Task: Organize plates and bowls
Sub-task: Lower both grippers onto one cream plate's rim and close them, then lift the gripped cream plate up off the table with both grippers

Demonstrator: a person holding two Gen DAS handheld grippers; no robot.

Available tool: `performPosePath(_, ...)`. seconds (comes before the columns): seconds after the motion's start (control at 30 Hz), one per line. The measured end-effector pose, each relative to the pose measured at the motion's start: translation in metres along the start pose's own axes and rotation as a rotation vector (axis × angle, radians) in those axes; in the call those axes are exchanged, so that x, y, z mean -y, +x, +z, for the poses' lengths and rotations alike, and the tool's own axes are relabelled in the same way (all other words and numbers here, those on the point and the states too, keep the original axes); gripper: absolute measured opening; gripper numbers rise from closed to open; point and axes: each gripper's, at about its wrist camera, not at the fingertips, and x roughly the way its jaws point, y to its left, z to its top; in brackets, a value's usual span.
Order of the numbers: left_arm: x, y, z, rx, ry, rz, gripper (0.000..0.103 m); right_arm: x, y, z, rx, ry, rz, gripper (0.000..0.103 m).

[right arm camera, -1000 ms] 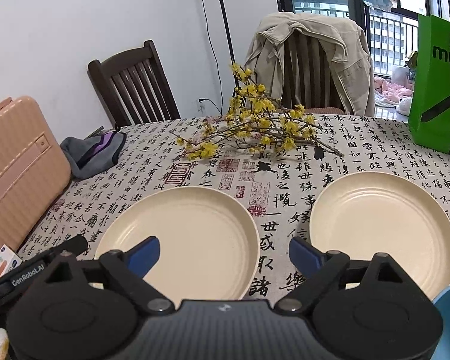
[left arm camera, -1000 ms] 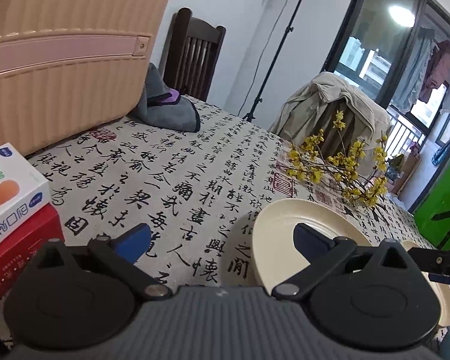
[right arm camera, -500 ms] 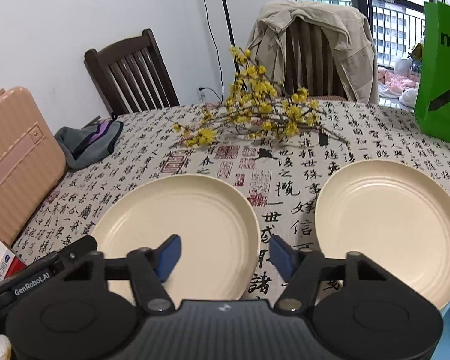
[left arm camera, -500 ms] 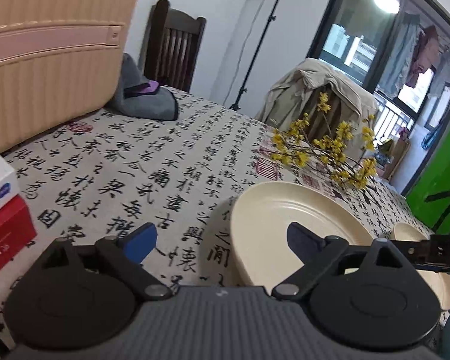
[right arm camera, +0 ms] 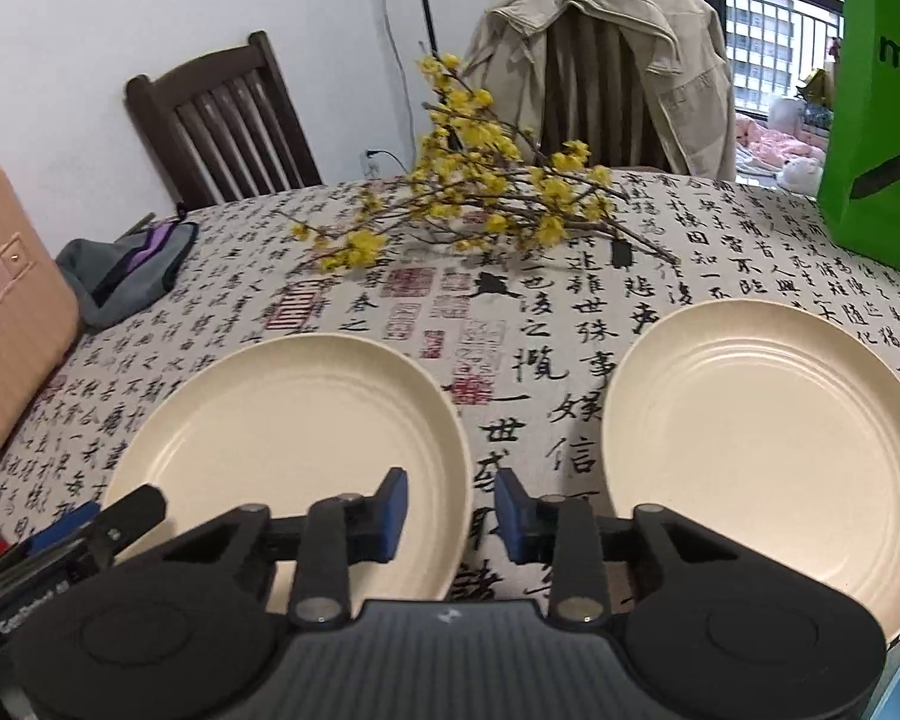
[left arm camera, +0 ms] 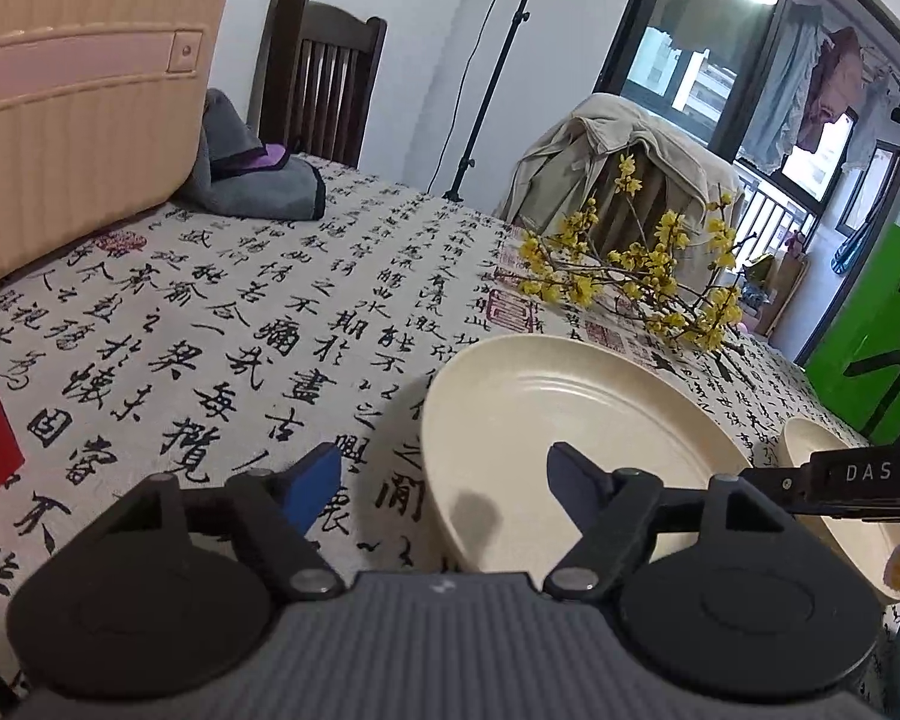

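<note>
left plate (right arm camera: 288,420): on the cloth (right arm camera: 540,324), near the flowers (right arm camera: 480,192)
right plate (right arm camera: 762,426): beside left plate
left gripper (left arm camera: 444,480): closing, still wide, left plate's rim between jaws
right gripper (right arm camera: 450,510): closing, small gap over left plate's rim, not pinching

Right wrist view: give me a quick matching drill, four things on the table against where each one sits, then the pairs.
Things:
1. left cream plate
2. right cream plate
3. yellow flower branch
4. green bag

Places:
A. far right edge of the table
B. lying behind both plates, mid-table
C. under the right gripper's left finger
D. right of the gripper, clear of its fingers

Pairs: 1-C, 2-D, 3-B, 4-A
</note>
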Motion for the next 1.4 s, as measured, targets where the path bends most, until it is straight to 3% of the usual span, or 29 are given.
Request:
performPosePath(0.53,0.000,0.008,0.001,-0.020,-0.001,-0.027,0.048,-0.006,0.022,-0.001,-0.007,-0.073,0.013,0.017)
performPosePath(0.63,-0.003,0.010,0.003,-0.029,-0.011,-0.036,0.030,-0.010,0.022,-0.004,0.012,-0.109,0.009,0.017)
performPosePath(0.8,-0.008,0.013,0.004,-0.035,-0.037,-0.036,0.016,-0.010,0.021,-0.003,0.009,-0.119,0.007,0.017)
performPosePath(1.4,-0.002,0.012,0.004,-0.027,0.009,-0.006,0.016,-0.017,0.016,-0.011,0.046,-0.175,-0.020,0.017)
